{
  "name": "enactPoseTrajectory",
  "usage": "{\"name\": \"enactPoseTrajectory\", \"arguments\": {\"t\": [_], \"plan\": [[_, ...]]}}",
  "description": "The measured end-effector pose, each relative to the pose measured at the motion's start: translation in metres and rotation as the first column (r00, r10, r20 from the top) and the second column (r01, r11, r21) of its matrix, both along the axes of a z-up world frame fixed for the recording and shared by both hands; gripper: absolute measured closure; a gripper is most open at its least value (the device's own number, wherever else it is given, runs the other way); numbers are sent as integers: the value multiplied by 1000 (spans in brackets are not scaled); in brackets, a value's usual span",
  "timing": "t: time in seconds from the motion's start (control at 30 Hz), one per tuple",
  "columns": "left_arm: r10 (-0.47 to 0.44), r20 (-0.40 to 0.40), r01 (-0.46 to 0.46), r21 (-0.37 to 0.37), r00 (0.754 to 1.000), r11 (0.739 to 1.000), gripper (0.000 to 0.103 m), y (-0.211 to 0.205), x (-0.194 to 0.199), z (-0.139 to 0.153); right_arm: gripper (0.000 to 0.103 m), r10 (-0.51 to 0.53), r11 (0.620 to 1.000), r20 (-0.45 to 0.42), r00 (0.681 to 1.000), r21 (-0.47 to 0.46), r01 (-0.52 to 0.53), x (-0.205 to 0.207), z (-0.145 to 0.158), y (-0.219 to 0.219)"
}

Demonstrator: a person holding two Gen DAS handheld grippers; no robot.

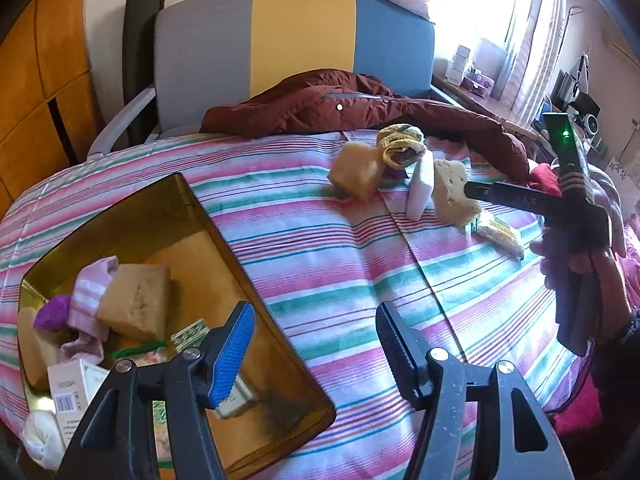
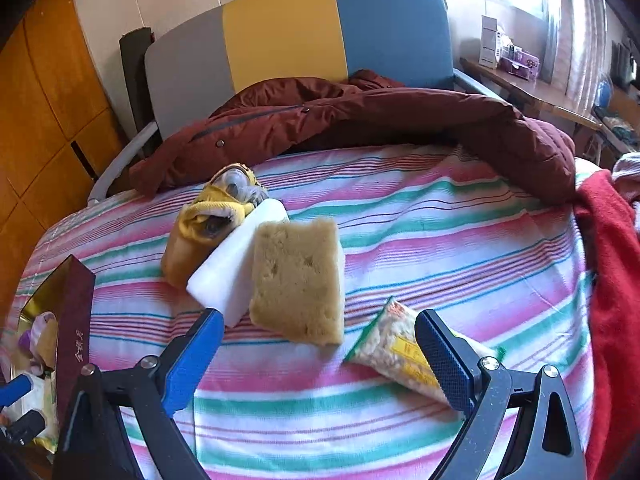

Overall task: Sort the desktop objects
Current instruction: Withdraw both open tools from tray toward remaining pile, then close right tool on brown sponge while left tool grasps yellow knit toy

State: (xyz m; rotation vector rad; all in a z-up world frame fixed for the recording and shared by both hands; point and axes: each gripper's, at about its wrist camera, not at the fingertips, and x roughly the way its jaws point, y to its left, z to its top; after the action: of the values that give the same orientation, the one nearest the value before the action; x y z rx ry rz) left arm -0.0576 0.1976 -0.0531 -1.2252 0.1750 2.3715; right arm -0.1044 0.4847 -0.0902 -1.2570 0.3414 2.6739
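Observation:
A gold-lined box lies at the left on the striped bed; it holds a sponge, a pink sock, small cartons and packets. My left gripper is open and empty over the box's right wall. Farther right lie a yellow sponge, a white foam block, an orange sponge, a yellow sock roll and a snack packet. My right gripper is open and empty, just in front of the yellow sponge, its right finger over the packet.
A dark red jacket lies across the far side of the bed. A red cloth hangs at the right edge. A grey, yellow and blue headboard stands behind. The box's dark red outer wall shows at left in the right wrist view.

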Motion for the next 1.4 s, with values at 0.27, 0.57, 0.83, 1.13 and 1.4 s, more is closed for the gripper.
{"name": "enactPoseTrajectory", "arguments": {"t": [0.27,0.57,0.83,1.13,1.4], "plan": [[-23,2,23,12,1000,1000,39,24,-23,4,7,30,999,13,999,20,-30,-14,-14,4],[-52,40,48,92,998,995,39,55,-61,12,8,52,999,12,999,-2,-52,-20,-19,3],[-62,86,44,196,994,980,37,84,-109,20,19,57,998,10,998,4,-57,-21,-23,-1],[-72,162,26,273,984,962,31,116,-162,16,44,97,995,16,995,-3,-97,-23,-26,-7],[-125,219,62,274,968,960,25,161,-194,1,28,79,997,20,997,-24,-78,-23,-25,-2]]}}
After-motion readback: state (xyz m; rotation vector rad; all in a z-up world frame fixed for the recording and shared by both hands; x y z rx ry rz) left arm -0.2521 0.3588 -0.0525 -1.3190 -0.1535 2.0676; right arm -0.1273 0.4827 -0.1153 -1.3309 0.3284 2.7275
